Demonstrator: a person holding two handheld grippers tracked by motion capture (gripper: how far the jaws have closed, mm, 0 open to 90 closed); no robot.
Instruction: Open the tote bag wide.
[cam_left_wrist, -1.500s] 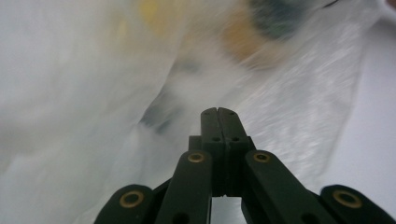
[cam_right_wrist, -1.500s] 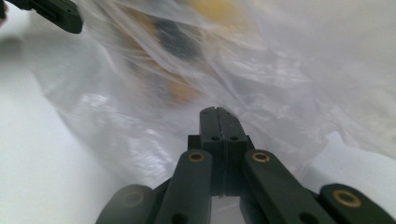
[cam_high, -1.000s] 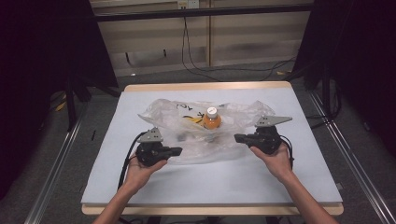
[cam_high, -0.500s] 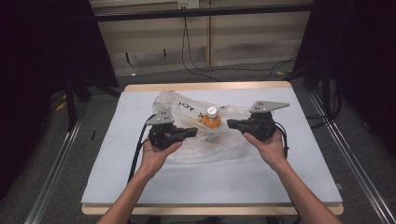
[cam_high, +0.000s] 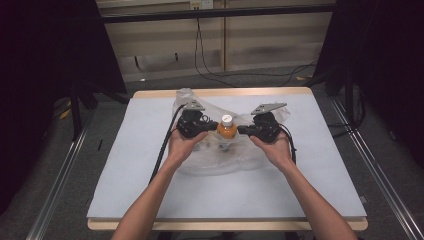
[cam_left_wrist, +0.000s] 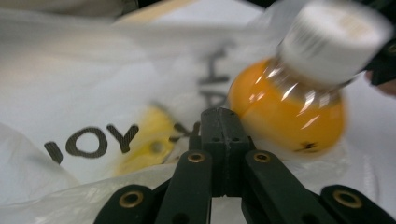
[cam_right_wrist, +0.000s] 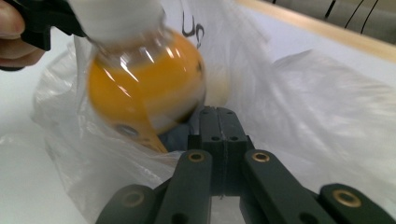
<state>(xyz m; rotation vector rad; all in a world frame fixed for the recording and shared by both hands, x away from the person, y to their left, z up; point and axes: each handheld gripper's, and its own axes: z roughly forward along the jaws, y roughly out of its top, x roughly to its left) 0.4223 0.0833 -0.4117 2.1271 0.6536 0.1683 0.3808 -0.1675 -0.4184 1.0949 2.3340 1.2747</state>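
- High view: both forearms reached in from the bottom edge, the left hand (cam_high: 182, 145) and right hand (cam_high: 272, 147) each holding a black tool. The left tool (cam_high: 206, 130) and right tool (cam_high: 242, 131) pointed inward at each other from either side of an orange bottle (cam_high: 227, 128) with a white cap, standing in a clear plastic bag (cam_high: 220, 160).
- Compared with half a second before, both hands had moved farther up the tabletop and drawn closer to the bottle.
- The pale blue-grey tabletop (cam_high: 150, 170) had a light wooden edge; beyond it lay a grey floor, trailing cables and dark curtains.
- Left gripper view: the left tool's jaws were pressed together, nothing visibly between them. The blurred bottle (cam_left_wrist: 289, 109) sat just beyond the tip, up to the right, against the bag (cam_left_wrist: 70, 88) printed with black letters.
- Right gripper view: the right tool's jaws were likewise closed; the bottle (cam_right_wrist: 144, 88) stood just ahead, up to the left, wrapped in the bag (cam_right_wrist: 303, 107). I cannot tell whether film was pinched.
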